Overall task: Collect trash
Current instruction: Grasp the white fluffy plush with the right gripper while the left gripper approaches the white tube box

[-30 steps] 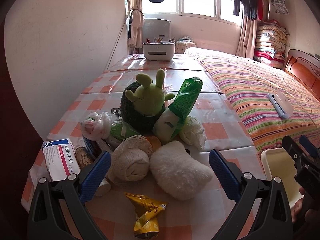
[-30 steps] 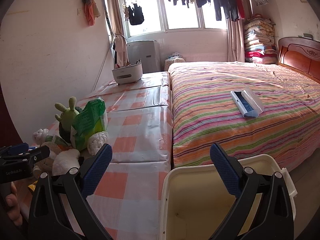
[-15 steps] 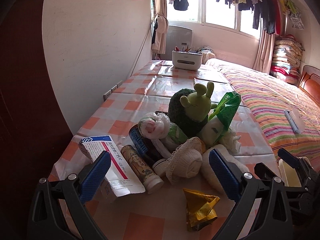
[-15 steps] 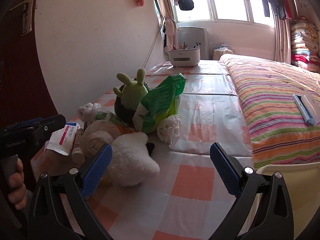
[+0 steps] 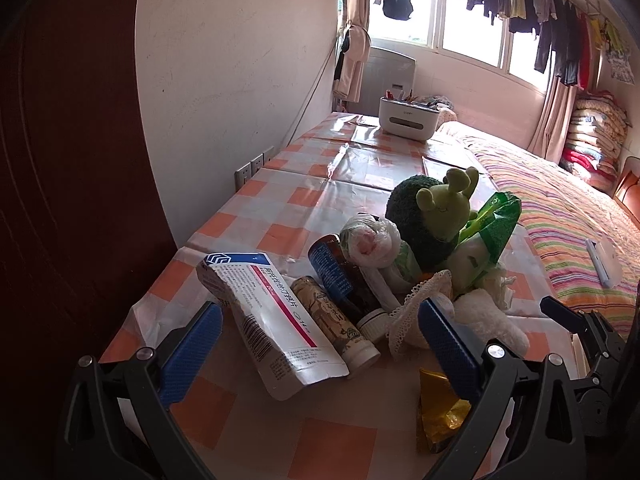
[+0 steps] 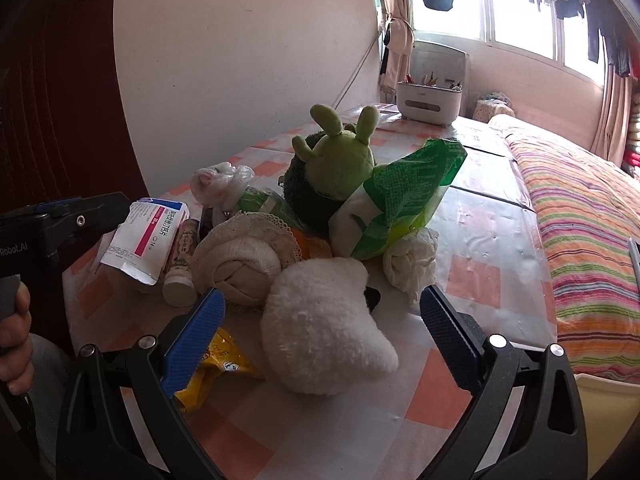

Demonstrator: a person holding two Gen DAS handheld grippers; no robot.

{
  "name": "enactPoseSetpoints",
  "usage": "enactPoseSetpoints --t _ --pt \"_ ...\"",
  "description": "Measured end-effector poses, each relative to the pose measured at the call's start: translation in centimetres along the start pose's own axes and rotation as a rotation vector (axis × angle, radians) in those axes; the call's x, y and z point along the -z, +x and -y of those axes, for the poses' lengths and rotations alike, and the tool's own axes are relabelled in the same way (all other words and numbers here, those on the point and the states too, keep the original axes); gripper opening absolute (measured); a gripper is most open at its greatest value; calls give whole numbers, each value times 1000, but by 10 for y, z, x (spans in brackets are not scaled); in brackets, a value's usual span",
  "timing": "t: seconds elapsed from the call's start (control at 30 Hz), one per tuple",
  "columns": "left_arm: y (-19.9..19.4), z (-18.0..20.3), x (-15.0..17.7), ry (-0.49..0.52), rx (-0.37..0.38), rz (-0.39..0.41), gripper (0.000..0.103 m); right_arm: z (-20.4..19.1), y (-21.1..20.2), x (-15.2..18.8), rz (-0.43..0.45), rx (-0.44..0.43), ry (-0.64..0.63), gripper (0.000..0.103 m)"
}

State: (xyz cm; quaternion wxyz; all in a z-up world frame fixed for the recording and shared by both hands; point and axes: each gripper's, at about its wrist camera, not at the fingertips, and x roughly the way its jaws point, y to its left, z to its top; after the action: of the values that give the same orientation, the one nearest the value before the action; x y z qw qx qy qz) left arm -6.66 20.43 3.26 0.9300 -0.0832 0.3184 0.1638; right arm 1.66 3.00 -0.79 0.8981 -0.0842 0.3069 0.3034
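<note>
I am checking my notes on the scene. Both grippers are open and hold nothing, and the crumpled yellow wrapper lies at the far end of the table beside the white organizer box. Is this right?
Not quite. The yellow wrapper lies at the near edge of the table, just by the right gripper, as the right wrist view shows. The white organizer box stands at the far end. Both the right gripper and the left gripper are indeed open and empty.
</note>
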Motion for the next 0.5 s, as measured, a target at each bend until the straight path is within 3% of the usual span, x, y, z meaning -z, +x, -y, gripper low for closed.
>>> enactPoseSetpoints --t 0.5 --pt "11 -8 2 -13 -26 -33 96 -7 54 -5 -199 -43 -106 96"
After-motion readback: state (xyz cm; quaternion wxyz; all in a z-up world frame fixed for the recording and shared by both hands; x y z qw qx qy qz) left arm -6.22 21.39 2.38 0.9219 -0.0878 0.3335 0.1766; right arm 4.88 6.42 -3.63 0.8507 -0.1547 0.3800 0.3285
